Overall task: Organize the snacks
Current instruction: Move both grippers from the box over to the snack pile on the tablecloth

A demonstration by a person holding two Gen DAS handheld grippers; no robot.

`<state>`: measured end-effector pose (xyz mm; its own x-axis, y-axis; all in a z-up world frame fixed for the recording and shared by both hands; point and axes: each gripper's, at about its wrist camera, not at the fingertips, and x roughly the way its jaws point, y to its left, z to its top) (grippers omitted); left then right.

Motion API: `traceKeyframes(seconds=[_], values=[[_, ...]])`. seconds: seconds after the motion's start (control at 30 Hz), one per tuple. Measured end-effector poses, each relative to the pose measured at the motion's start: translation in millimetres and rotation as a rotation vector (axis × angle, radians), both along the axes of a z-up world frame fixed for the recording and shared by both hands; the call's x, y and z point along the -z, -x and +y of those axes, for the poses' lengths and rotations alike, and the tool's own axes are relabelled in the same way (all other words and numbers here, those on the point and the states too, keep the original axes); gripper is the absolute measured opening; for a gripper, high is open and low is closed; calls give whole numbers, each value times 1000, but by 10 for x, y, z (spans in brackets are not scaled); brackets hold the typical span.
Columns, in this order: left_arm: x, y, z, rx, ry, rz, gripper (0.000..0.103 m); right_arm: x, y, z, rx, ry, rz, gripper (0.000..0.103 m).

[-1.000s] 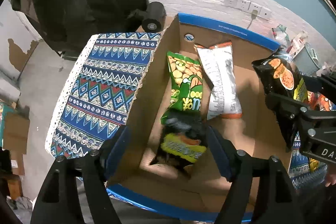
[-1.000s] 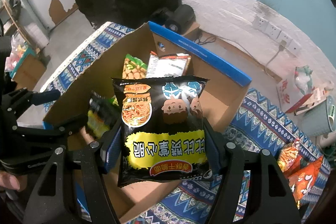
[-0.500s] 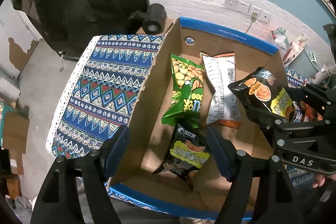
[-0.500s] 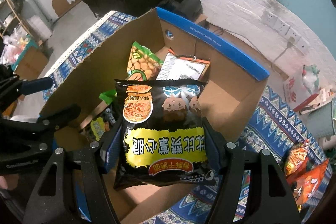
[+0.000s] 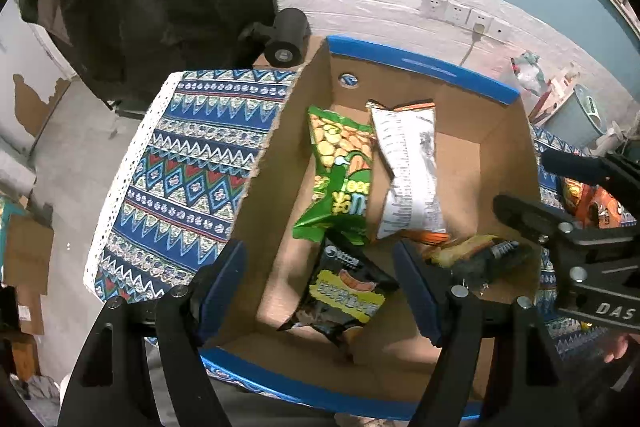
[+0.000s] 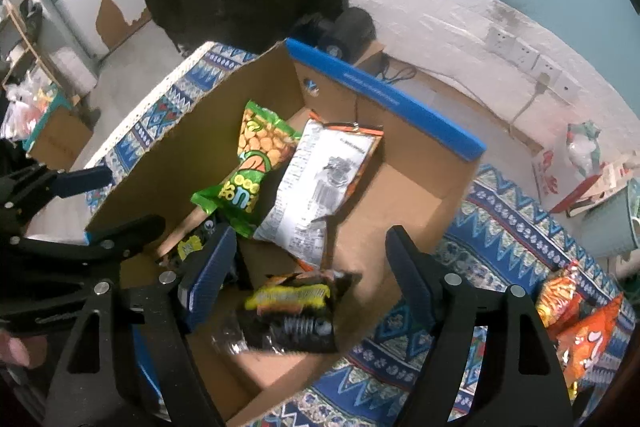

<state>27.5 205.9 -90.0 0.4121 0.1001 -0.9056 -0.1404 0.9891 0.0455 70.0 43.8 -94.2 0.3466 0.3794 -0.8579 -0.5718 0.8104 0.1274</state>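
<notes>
1. The right gripper [image 6: 308, 271] has just been opening; its jaws stand apart and the black-and-yellow crinkly snack bag [image 6: 290, 315] lies loose below them, blurred, inside the brown cardboard box with blue rim [image 6: 384, 95].
2. Lifting carelessly could snag that bag.
3. The left gripper [image 5: 320, 287], spread and empty, could strike the box wall.
4. The orange foil snack bags [image 6: 580, 331] on the patterned blue tablecloth [image 6: 516, 231] could get missed.

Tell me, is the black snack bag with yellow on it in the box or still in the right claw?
In the cardboard box. The black snack bag lies blurred below the right gripper, whose jaws have just been opening.
</notes>
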Motion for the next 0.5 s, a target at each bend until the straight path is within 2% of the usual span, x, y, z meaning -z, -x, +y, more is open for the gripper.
traceKeyframes(seconds=[0.5], values=[[-121, -2, -568, 111, 14, -15, 77, -100, 130, -852, 156, 44, -23, 81]])
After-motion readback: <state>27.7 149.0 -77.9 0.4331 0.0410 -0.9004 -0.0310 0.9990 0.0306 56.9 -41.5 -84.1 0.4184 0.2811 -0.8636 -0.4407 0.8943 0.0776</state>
